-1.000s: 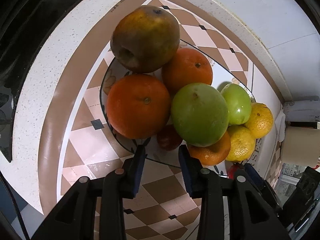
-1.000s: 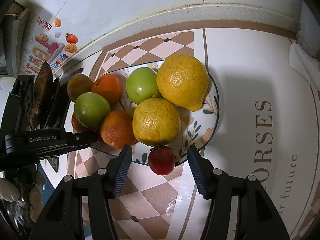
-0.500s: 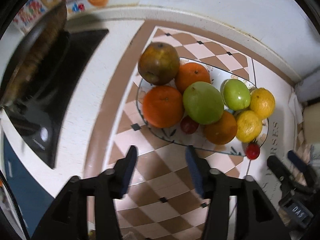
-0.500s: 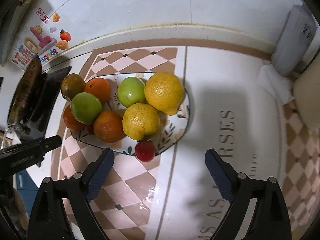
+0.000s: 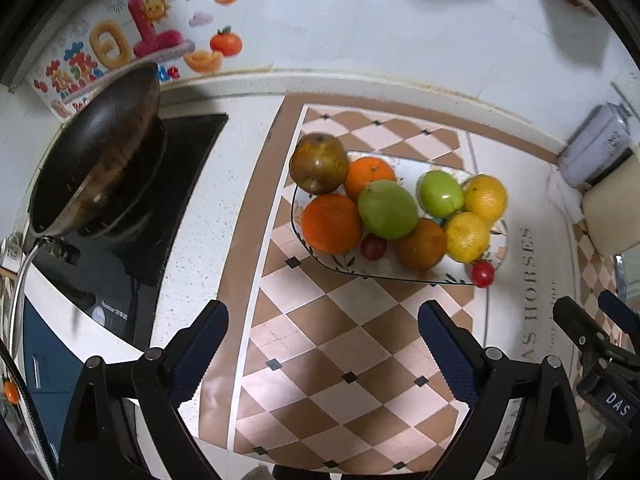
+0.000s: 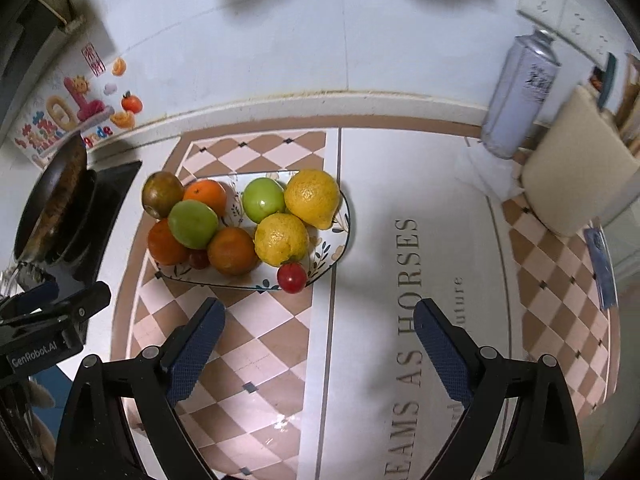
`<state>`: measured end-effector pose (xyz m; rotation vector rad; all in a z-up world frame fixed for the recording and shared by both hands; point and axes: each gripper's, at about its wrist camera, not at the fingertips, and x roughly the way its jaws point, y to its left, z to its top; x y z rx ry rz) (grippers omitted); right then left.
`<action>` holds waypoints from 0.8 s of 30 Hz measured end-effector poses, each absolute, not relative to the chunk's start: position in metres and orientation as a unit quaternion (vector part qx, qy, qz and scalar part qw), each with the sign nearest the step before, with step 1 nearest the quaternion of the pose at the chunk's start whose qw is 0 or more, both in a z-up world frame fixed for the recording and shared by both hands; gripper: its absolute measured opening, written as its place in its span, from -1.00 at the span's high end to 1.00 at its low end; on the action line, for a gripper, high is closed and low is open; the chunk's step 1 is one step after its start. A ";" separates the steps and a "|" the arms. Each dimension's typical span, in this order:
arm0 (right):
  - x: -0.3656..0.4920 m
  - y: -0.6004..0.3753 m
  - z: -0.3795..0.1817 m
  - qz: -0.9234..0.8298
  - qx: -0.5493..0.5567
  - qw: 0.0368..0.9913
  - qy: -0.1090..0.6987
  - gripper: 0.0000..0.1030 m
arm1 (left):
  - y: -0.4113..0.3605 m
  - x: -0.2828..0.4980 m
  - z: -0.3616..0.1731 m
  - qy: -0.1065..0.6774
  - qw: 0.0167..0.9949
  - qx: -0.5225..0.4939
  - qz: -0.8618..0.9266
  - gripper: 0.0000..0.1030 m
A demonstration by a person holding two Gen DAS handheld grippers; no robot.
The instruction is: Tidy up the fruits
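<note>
A flowered oval plate [image 5: 400, 278] [image 6: 336, 252] lies on the checkered counter mat, piled with fruit. On it are a brown-green fruit [image 5: 319, 163], oranges [image 5: 331, 222], green apples [image 5: 387, 209] [image 6: 263, 199] and two lemons [image 6: 313, 198] [image 6: 281, 239]. A red cherry tomato [image 5: 482, 274] [image 6: 292, 277] sits on the near rim, and a darker one [image 5: 373, 246] is tucked among the oranges. My left gripper [image 5: 323, 312] hangs above the mat short of the plate, its jaws opening with nothing between them. My right gripper [image 6: 319, 308] stands open and empty, also short of the plate.
A dark wok [image 5: 100, 160] sits on a black hob [image 5: 172, 216] to the left. At the back right stand a spray can [image 6: 520, 92], a beige block [image 6: 576, 164] and a white cloth [image 6: 488, 172]. A tiled wall runs behind the counter.
Both grippers have risen and drawn back from the plate, so it looks smaller and farther. The left jaws went from narrow to wide apart, and the right jaws widened too.
</note>
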<state>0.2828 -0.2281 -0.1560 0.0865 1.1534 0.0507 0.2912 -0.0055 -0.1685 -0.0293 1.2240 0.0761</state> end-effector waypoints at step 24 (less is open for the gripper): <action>0.067 -0.194 0.003 0.002 0.053 0.900 0.432 -0.90 | 0.018 0.118 -0.030 0.444 0.895 0.008 -0.037 -0.89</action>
